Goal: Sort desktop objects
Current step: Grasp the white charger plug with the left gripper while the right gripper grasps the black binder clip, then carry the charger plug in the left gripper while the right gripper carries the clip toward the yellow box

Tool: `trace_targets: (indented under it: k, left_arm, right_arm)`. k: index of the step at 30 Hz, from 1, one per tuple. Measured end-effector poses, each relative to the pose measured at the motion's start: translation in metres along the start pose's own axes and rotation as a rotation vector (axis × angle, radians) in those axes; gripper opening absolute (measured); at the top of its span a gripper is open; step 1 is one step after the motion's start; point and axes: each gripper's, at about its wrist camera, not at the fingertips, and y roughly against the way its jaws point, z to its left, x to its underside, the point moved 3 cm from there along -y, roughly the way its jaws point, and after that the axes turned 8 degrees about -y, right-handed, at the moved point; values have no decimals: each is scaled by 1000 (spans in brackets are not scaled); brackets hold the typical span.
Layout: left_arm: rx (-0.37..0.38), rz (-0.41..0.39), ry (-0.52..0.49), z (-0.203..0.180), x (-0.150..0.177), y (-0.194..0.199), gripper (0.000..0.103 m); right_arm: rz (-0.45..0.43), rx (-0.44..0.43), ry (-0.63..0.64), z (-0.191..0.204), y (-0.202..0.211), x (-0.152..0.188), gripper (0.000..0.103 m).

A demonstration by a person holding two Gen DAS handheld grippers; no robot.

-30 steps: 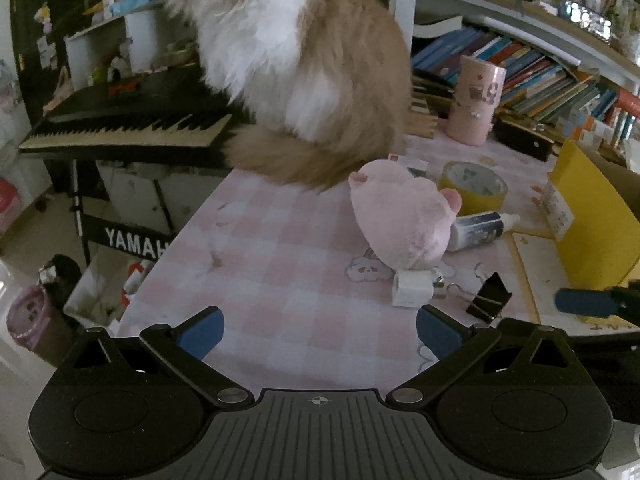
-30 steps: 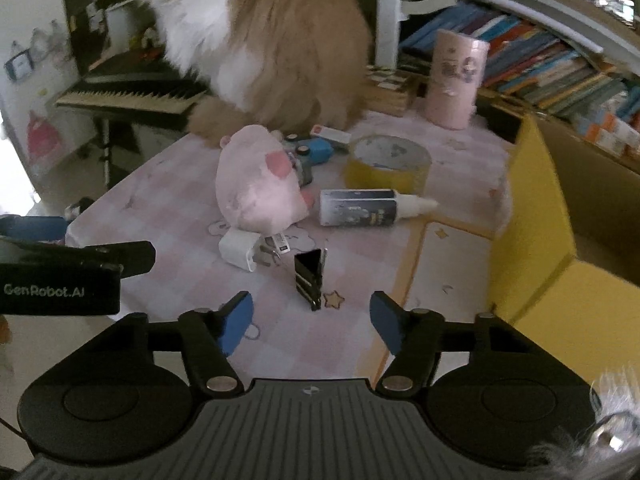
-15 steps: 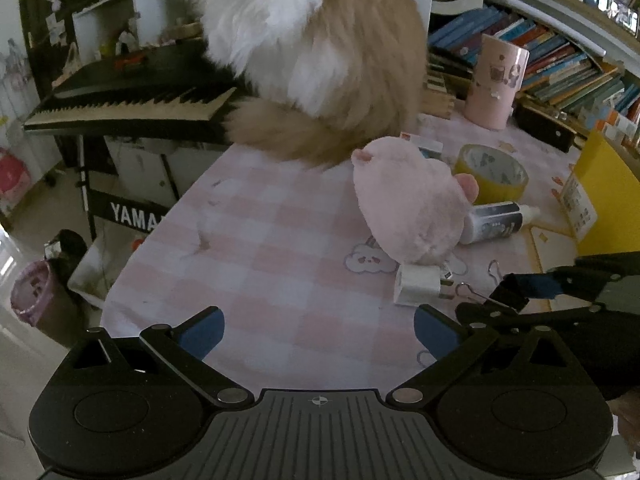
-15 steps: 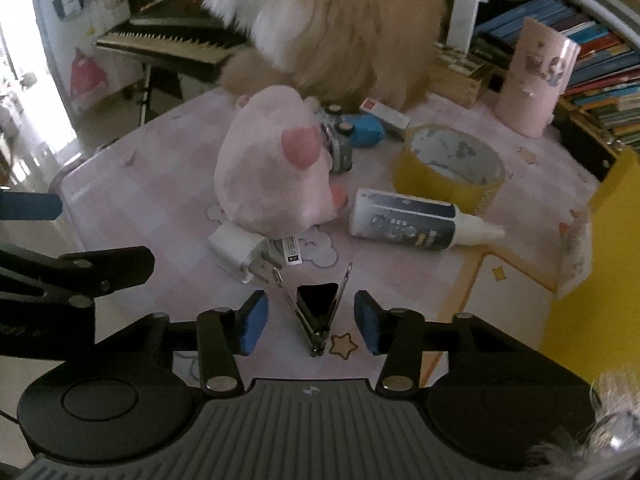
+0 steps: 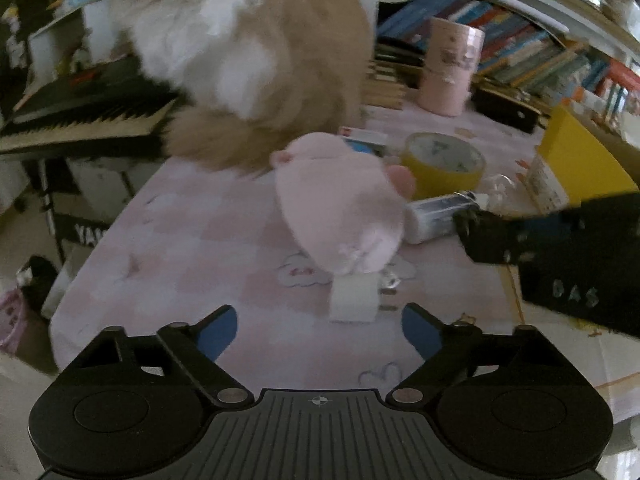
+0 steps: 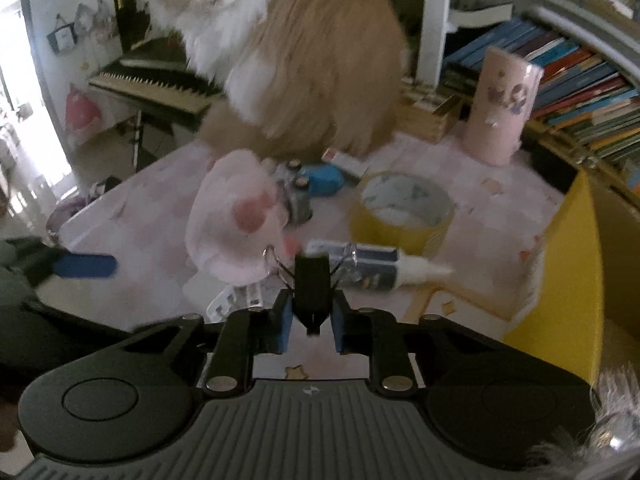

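Right wrist view showed a cat (image 6: 304,68) sitting at the far end of the desk (image 6: 496,184), with a yellow box (image 6: 568,264) at the right edge. A plush toy (image 6: 236,220) lay beside a tape roll (image 6: 400,210) and a glue bottle (image 6: 376,268). The right gripper (image 6: 311,320) was clamped on a binder clip (image 6: 312,292), held above the desk. The left gripper (image 5: 318,330) was spread wide, holding nothing, near a charger (image 5: 354,298).
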Motion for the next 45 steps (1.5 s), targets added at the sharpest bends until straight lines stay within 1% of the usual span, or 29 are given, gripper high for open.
trace_targets:
  k: [1, 3, 4, 5, 7, 8, 9, 10, 13, 15, 17, 18, 21, 26, 27, 28, 29, 31, 32, 34, 35, 36, 37, 38, 45]
  left_arm:
    - [4, 0, -12, -3, -1, -3, 83]
    - [11, 3, -39, -8, -3, -10, 79]
    - [10, 3, -55, -11, -3, -14, 74]
    - [9, 6, -68, -13, -4, -17, 70]
    - [13, 15, -85, -17, -5, -24, 58]
    - [21, 18, -93, -18, -5, -27, 54]
    - [31, 19, -102, -20, -5, -29, 45]
    - [39, 10, -105, -21, -5, -29, 42]
    - [37, 9, -112, -21, -4, -27, 42]
    - [28, 14, -100, -16, 0, -24, 42]
    - [20, 16, -69, -9, 3, -19, 42]
    - [19, 17, -53, -5, 4, -17, 42]
    - [19, 19, -21, 4, 8, -10, 42]
    - [15, 17, 11, 12, 12, 0, 42]
    - [14, 17, 15, 14, 13, 1, 42]
    - [13, 16, 17, 15, 13, 3, 42]
    - [11, 13, 19, 16, 14, 5, 42]
    - [9, 9, 17, 18, 14, 8, 42]
    - [9, 7, 18, 18, 14, 9, 42]
    - [13, -2, 23, 20, 13, 12, 42]
    - [16, -7, 24, 20, 13, 13, 42]
    - [21, -12, 24, 20, 13, 15, 42]
    - [25, -18, 23, 20, 12, 16, 42]
    - [30, -22, 22, 20, 12, 17, 42]
    - [52, -48, 3, 21, 12, 24, 42]
  right_arm:
    - [-5, 1, -2, -1, 2, -1, 17]
    - [-9, 4, -8, -3, 4, -3, 10]
    - [-11, 3, -10, -4, 4, -3, 7]
    - [-11, 5, -12, -5, 4, -3, 7]
    - [-4, 13, -16, -6, 3, -3, 7]
    - [5, 18, -17, -6, 2, -2, 7]
    - [12, 22, -17, -7, 2, -1, 7]
    - [19, 25, -17, -7, 1, 0, 7]
    - [39, 21, -16, -8, 1, 5, 7]
    - [54, 27, -25, -9, 0, 8, 15]
    - [62, 43, -43, -10, -1, 11, 48]
    - [61, 54, -55, -10, -2, 11, 53]
    - [67, 68, -75, -11, -10, 11, 55]
    - [88, 81, -141, -17, -39, 9, 65]
    - [86, 87, -139, -18, -44, 9, 65]
    - [89, 97, -127, -19, -50, 8, 65]
    - [92, 103, -112, -19, -54, 8, 61]
    - [97, 97, -77, -19, -59, 8, 50]
    - [85, 87, -59, -18, -59, 7, 46]
    - [80, 96, -20, -16, -57, 6, 43]
    - [67, 98, -14, -16, -54, 6, 37]
    - [54, 93, -16, -15, -50, 5, 35]
    - [41, 89, -18, -15, -46, 5, 22]
    - [30, 91, -19, -14, -42, 4, 20]
    - [4, 96, -57, -7, -27, 4, 20]
